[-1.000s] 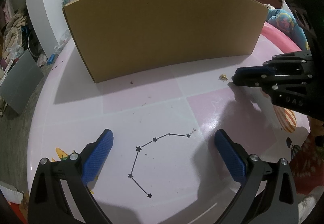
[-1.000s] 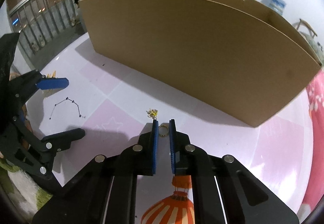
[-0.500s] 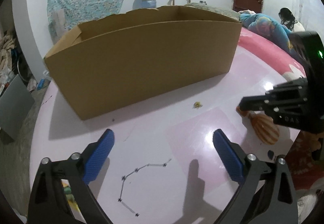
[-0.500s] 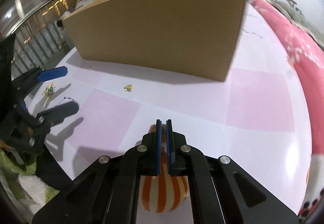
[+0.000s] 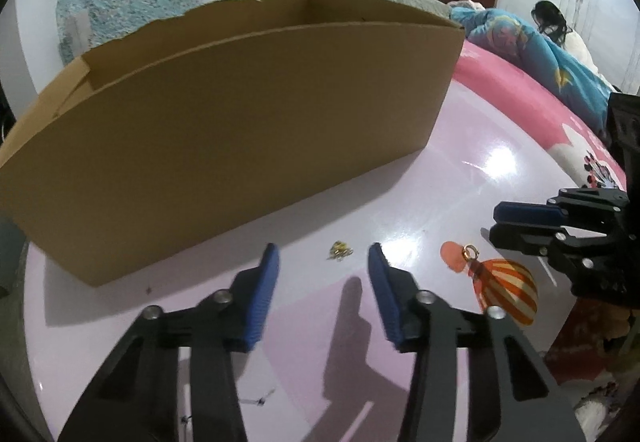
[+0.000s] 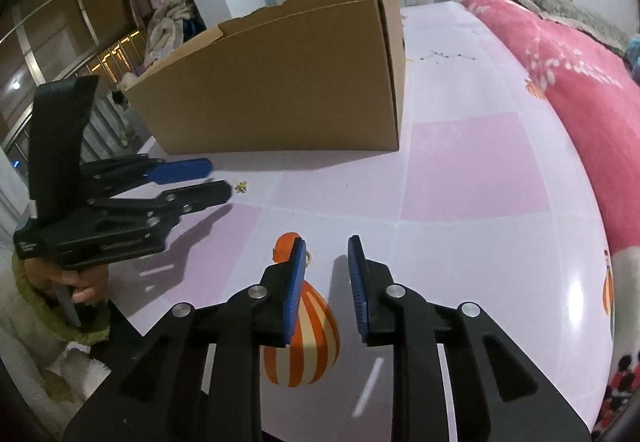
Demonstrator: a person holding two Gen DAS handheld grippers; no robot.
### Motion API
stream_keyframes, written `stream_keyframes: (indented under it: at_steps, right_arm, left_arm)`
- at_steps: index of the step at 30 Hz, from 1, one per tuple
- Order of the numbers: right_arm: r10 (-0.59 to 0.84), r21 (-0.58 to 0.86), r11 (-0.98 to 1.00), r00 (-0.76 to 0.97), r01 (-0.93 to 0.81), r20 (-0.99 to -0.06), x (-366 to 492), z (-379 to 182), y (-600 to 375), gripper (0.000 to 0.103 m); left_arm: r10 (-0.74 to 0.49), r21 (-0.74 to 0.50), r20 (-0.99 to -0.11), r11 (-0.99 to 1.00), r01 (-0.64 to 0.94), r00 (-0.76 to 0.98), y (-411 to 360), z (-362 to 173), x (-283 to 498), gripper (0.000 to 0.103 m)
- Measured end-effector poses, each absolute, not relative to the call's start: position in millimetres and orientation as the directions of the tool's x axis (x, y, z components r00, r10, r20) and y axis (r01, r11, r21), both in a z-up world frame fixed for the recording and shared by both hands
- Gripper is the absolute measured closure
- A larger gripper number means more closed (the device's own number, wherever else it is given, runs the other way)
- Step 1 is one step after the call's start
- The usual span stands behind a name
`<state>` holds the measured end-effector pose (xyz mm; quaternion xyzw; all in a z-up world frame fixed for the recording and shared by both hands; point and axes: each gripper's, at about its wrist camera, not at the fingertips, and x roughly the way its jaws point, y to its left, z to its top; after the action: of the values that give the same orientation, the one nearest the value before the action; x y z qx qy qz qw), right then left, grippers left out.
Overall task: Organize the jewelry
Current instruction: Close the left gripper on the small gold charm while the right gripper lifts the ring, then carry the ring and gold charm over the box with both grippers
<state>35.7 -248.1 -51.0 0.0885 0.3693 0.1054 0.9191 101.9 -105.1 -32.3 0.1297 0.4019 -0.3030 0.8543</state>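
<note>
Your left gripper (image 5: 322, 262) has its jaws wide, empty, flanking the small gold jewelry cluster (image 5: 339, 250) on the table (image 5: 460, 178). Your right gripper (image 6: 326, 266) is parted, empty — the gold ring (image 5: 471, 252) lies just beside it. The cardboard box (image 5: 240, 138) stands behind; its contents are hidden.

Both grippers: black frames, silver screws, 2 fingers (image 6: 294, 282) w/ ribbed blue pads; green fuzzy sleeve (image 6: 36, 306).

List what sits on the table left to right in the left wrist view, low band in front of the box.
Left gripper → small gold jewelry cluster between its fingertips → gold ring on the balloon print → right gripper.
</note>
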Motion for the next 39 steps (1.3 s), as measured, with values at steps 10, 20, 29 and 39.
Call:
stream_keyframes:
  at_steps: [10,20,29,39]
  right_arm:
    - [0.269,0.249,0.959,0.725,-0.137,-0.634,20.9,-45.4,-262.9,0.081]
    - [0.269,0.227,0.961,0.724,-0.159,-0.635,15.5,-43.9,-254.4,0.08]
    - [0.23,0.13,0.972,0.706,-0.194,-0.67,26.2,-52.5,-237.5,0.072]
    - [0.181,0.014,0.971,0.698,-0.239,-0.693,31.2,-57.4,-225.8,0.094]
  left_arm:
    - [-0.369,0.059,-0.787,0.753,0.655,0.495,-130.4,-40.0,100.6,0.095]
    - [-0.373,0.051,-0.782,0.761,0.647,0.5,-128.1,-40.4,103.1,0.1]
    - [-0.37,0.024,-0.784,0.785,0.619,0.499,-109.7,-39.4,104.0,0.1]
    - [-0.382,0.006,-0.777,0.79,0.613,0.5,-99.6,-40.0,105.7,0.1]
